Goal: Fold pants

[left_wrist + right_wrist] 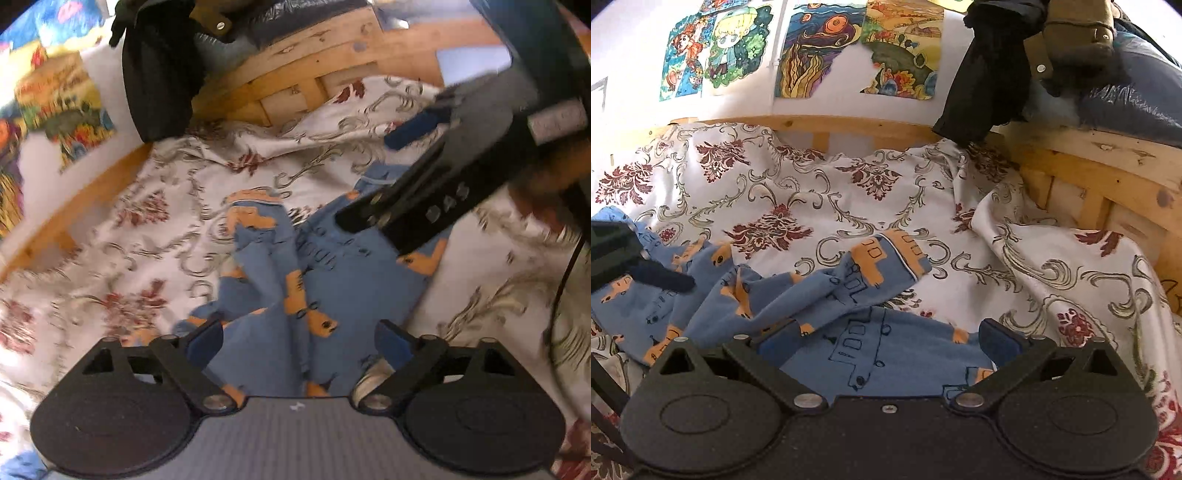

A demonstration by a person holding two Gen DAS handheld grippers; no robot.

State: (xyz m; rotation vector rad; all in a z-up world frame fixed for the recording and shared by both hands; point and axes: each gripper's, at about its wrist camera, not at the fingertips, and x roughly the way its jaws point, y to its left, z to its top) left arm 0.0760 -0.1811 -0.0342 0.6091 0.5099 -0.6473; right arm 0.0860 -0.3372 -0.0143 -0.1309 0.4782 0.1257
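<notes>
From the left wrist view, the left tool [299, 341] hung low over the blue pants [332, 280], its fingers spread apart and gripping nothing, while the right tool [373, 218] reached in from the upper right above the cloth. From the right wrist view, the right tool [886, 341] stood released too, just above the pants [886, 343] crumpled on the patterned bedsheet [812, 184]; a wooden bed frame [1100, 184] and wall drawings [812, 51] lay beyond.

Both wrist cams close, sharing pants [325, 266]
</notes>
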